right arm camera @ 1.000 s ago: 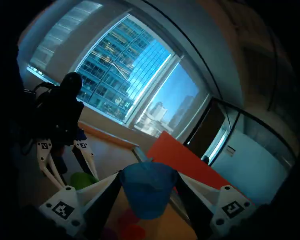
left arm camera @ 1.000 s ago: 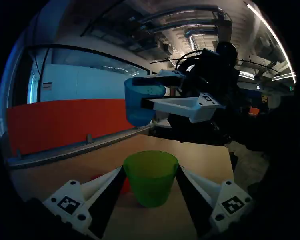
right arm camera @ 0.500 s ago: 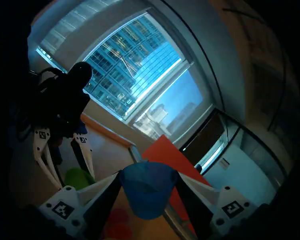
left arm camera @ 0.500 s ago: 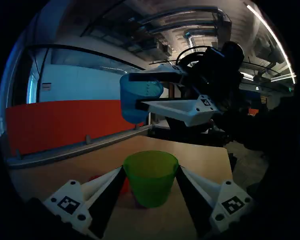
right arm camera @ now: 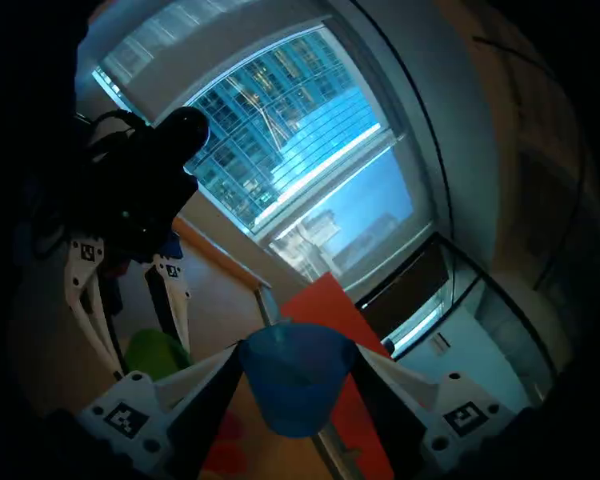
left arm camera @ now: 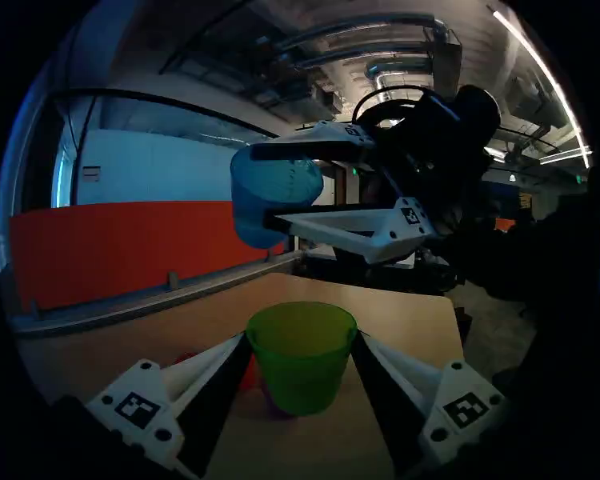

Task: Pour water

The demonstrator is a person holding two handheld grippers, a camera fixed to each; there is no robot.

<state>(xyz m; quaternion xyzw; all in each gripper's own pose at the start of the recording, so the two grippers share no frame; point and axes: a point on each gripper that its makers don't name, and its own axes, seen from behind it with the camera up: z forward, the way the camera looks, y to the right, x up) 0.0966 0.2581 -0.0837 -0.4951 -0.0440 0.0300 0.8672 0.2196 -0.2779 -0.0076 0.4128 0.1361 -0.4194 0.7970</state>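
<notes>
Tilted blue cup (left arm camera: 272, 200); upright green cup (left arm camera: 302, 364)

You've moved the R gripper (left arm camera: 262, 186) w/ the blue cup (left arm camera: 272, 200) left & slightly up vs 1 s ago. In the left gripper view it's now further left of the green cup (left arm camera: 302, 364), and its fingers look more spread apart. The right gripper view has rolled further: the window (right arm camera: 300, 160) is higher & tilted steeper, less table (right arm camera: 220, 296) shows, and the L gripper (right arm camera: 150, 352) looks bigger & higher at the left.
</notes>
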